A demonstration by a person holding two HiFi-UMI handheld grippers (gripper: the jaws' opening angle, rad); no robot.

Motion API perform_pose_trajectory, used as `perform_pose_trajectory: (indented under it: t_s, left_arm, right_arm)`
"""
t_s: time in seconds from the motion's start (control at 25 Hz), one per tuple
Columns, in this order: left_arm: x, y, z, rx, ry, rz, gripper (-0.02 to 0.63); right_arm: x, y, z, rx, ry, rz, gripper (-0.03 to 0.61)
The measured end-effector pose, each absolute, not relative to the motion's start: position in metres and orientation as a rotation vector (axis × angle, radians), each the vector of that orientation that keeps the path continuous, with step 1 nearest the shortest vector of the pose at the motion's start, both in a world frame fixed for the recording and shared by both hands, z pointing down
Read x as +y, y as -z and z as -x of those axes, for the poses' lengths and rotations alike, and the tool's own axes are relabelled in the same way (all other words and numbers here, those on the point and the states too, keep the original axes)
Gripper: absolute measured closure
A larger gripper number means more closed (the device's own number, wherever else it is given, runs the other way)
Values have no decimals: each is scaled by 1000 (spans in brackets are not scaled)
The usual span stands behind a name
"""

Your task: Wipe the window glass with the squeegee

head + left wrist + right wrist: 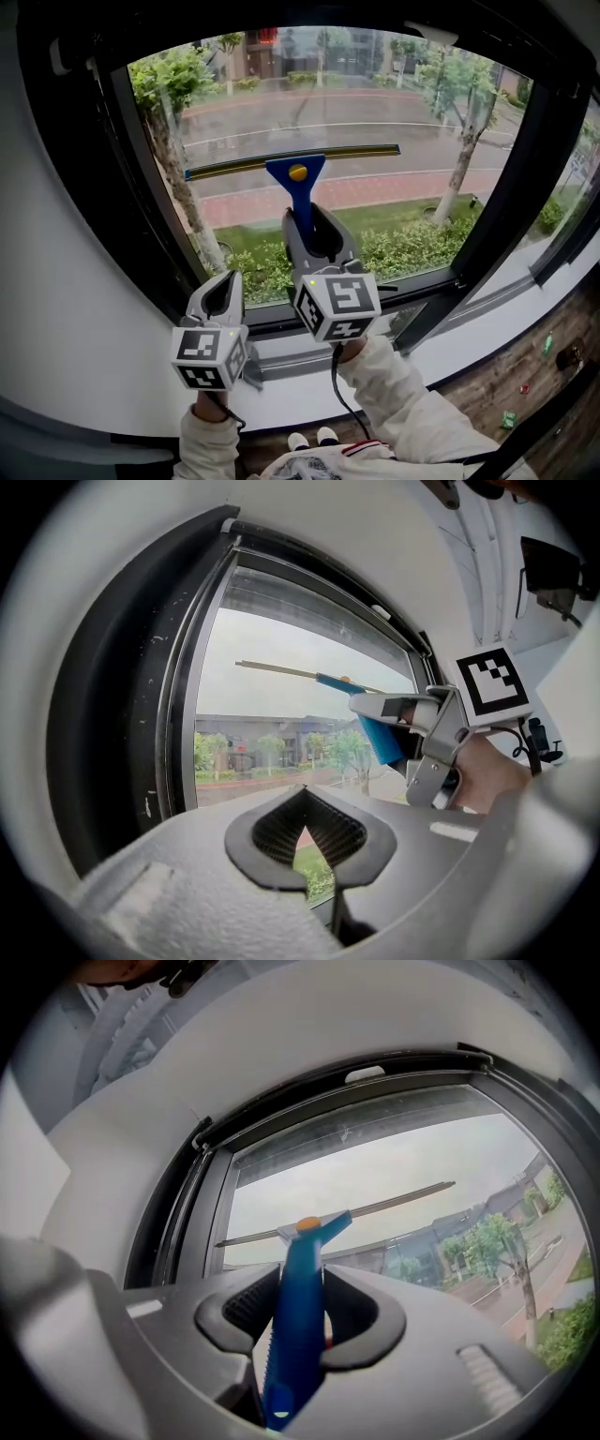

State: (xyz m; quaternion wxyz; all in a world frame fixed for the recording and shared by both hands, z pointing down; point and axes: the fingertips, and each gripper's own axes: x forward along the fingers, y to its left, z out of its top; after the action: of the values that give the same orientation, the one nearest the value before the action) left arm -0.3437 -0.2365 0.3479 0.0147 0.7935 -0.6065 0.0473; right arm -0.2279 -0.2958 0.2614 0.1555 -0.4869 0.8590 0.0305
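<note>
Just one squeegee and my two grippers here: my right gripper is clamped on its blue handle, blade laid across the middle of the window glass. My left gripper is pinched closed and empty, just beside the right one, low near the white sill, with the black window frame on its left.

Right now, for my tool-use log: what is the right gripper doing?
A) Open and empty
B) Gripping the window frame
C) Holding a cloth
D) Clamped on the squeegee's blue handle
D: the right gripper view shows the right gripper with its jaws closed on the blue handle of the squeegee.
</note>
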Motion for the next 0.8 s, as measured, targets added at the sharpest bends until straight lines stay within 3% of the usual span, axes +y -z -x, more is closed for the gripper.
perform_pose_trajectory:
  t_s: [0.8]
  left_arm:
    - [-227, -410, 338, -1823, -253, -2416, 612]
  right_arm:
    - [-287, -375, 222, 2582, 66, 1473, 433]
